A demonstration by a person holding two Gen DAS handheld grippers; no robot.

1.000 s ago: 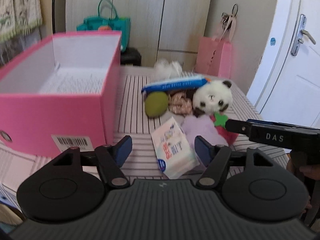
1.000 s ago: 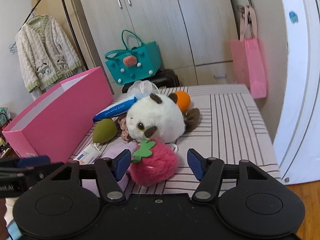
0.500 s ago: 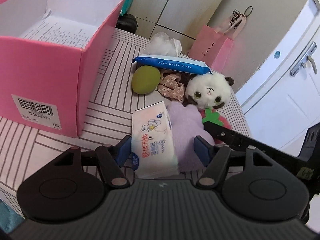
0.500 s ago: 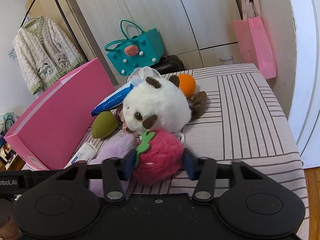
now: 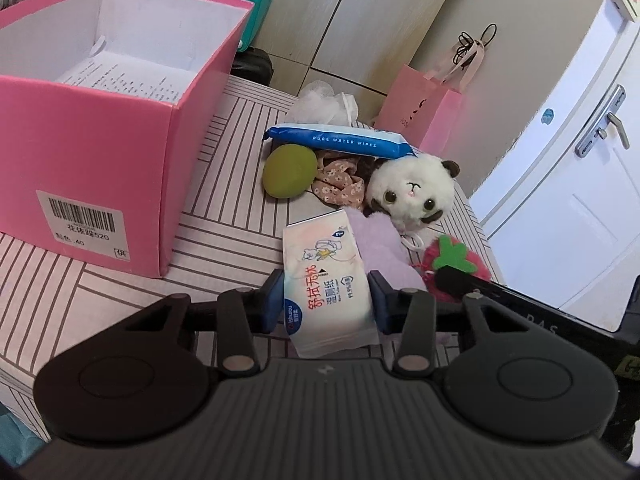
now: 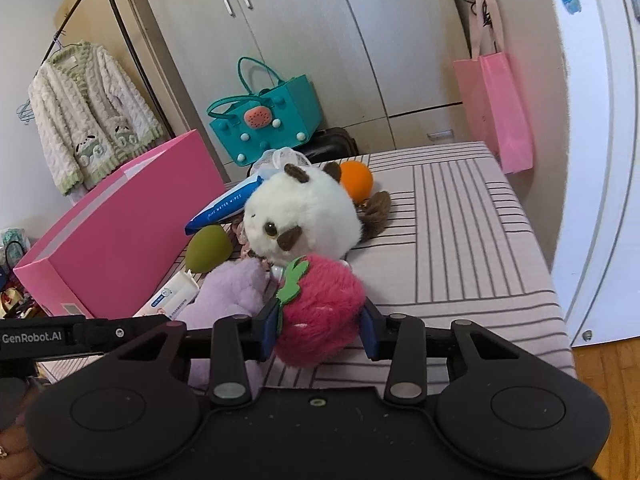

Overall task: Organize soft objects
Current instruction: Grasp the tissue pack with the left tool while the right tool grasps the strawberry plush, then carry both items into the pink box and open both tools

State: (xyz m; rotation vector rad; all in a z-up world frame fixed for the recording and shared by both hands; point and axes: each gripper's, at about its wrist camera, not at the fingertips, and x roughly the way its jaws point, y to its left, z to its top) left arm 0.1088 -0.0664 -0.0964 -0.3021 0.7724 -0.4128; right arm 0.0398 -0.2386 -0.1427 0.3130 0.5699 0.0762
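The bench (image 5: 224, 248), under a striped pinkish cloth, carries everything; at its left stands the open pink box (image 5: 120, 128), upright, with a printed sheet on its floor and a barcode label on its near wall; it is the same box whose long side shows at the left of the right wrist view (image 6: 120, 240). To the right of the box lies a loose heap of soft things, well apart from its wall. The white panda plush (image 6: 304, 216) sits in the middle of the heap, facing the left tool in the left wrist view (image 5: 412, 192); a blue pack of water wipes (image 5: 340, 142) lies behind it, with a white mesh puff (image 5: 324, 102) beyond that; an orange ball (image 6: 356, 178) shows just behind the panda from the right side. A lilac plush (image 6: 236, 292) lies in front of the panda, touching the strawberry. The olive-green sponge (image 5: 290, 170) rests beside a floral scrunchie (image 5: 340, 182).

The left tool (image 5: 326, 300) has just been closing; its blue pads now press both sides of the white wet-tissue pack (image 5: 328, 288), which lies on the bench at the near edge of the heap. The right tool (image 6: 320, 322) has also just been closing; its pads pinch the pink strawberry plush (image 6: 324, 308), green leaf on top, which sits against the panda's front. A hand (image 6: 16, 452) shows at the lower left corner of the right wrist view.
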